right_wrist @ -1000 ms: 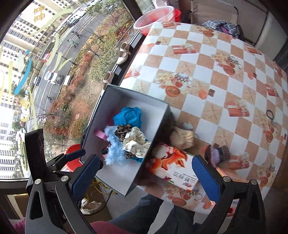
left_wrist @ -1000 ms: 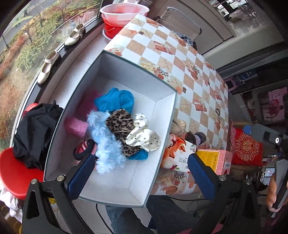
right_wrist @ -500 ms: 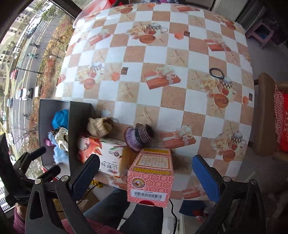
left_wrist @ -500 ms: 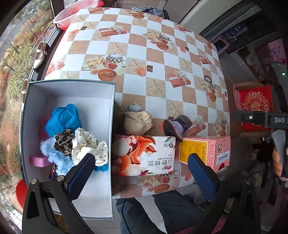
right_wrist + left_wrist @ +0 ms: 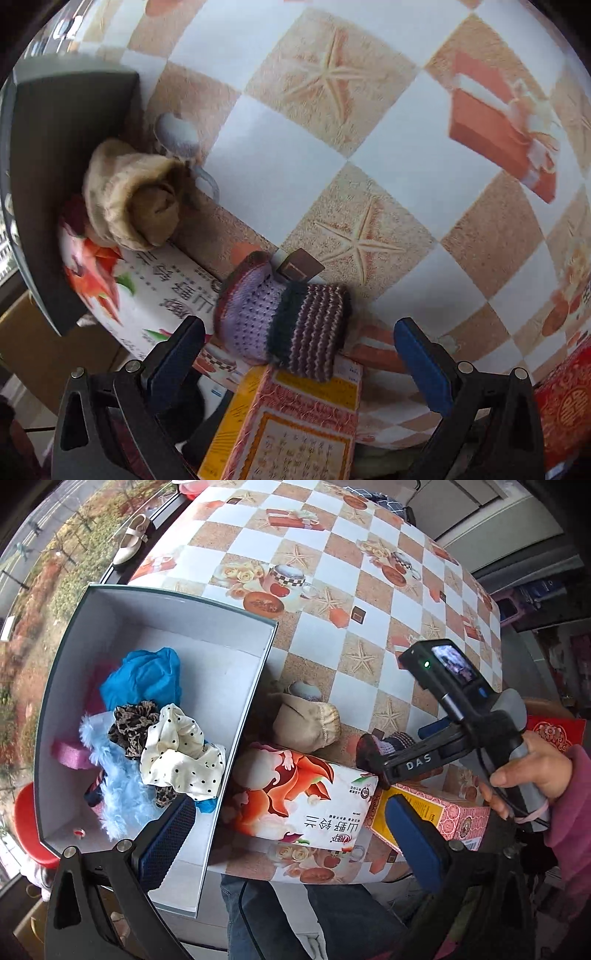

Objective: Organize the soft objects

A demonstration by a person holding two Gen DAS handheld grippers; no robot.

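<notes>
A purple knitted bootie (image 5: 284, 325) lies on the checkered table, partly on a pink box (image 5: 295, 417). My right gripper (image 5: 299, 354) is open, its pads on either side of the bootie, close above it. A beige soft pouch (image 5: 129, 195) lies beside the grey storage box (image 5: 166, 602), which holds a blue cloth (image 5: 144, 675), a polka-dot scrunchie (image 5: 181, 753), a leopard scrunchie (image 5: 129, 723) and light blue fluff (image 5: 118, 786). My left gripper (image 5: 291, 838) is open and empty above the tissue pack (image 5: 306, 797). The right gripper (image 5: 417, 760) also shows in the left wrist view over the bootie (image 5: 384, 744).
The tissue pack (image 5: 147, 291) lies at the table's front edge between the storage box and the pink box (image 5: 436, 812). A red pouch (image 5: 565, 406) is at the right. A shoe (image 5: 131, 542) stands on the window ledge. The person's legs are below the table edge.
The right gripper has dropped from high above the table to just over the purple bootie. The left gripper has shifted slightly and now sees the right one. Both stay open.
</notes>
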